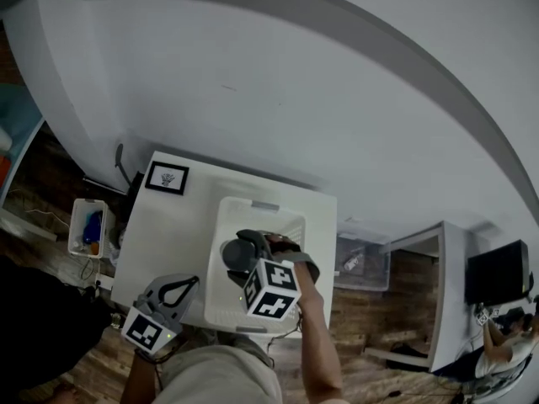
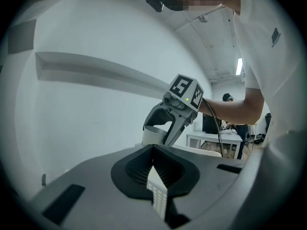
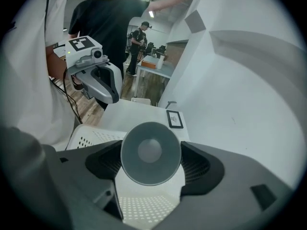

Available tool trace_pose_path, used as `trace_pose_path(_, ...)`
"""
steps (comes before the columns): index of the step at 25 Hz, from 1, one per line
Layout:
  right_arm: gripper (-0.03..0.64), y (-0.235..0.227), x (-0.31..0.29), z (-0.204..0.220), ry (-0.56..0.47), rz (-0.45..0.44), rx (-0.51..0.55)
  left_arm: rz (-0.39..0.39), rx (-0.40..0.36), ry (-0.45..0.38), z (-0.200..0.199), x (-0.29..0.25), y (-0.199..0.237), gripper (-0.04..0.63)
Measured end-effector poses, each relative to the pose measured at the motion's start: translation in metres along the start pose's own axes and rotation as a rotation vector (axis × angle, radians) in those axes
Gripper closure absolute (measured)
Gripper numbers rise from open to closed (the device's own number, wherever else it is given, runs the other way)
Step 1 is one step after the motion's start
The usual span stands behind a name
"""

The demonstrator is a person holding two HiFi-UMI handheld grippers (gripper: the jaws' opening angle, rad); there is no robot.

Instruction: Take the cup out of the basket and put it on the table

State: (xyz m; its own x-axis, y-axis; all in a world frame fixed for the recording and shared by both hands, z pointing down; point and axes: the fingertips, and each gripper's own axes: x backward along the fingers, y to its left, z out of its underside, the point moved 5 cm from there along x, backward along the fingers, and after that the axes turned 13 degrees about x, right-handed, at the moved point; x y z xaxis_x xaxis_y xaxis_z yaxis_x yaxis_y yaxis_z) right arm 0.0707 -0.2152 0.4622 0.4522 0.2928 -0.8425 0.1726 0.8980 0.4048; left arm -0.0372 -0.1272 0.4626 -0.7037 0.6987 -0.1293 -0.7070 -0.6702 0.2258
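A grey cup is gripped in my right gripper, which points down over the white perforated basket. Its open mouth faces the right gripper view's camera. In the left gripper view the cup hangs upright just above the basket rim, held between the right gripper's fingers. My left gripper hovers by the table's near left corner, jaws shut with nothing between them. From the right gripper view the left gripper is beyond the basket.
A small black-framed picture lies at the table's far left corner. On the floor, a bin holding items stands left of the table and a clear box right of it. A person in black stands nearby.
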Motion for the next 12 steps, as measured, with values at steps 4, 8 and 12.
trace_pose_path(4, 0.247, 0.0, 0.001, -0.018, -0.021, -0.009, 0.04, -0.034, -0.003, -0.002, 0.001, 0.014, 0.003, 0.595)
trace_pose_path(8, 0.247, 0.003, -0.005, -0.037, -0.048, -0.032, 0.081, -0.083, 0.018, -0.007, 0.005, 0.03, 0.007, 0.595)
trace_pose_path(12, 0.247, 0.008, -0.016, -0.053, -0.066, -0.061, 0.112, -0.132, 0.036, -0.013, 0.009, 0.044, 0.012, 0.594)
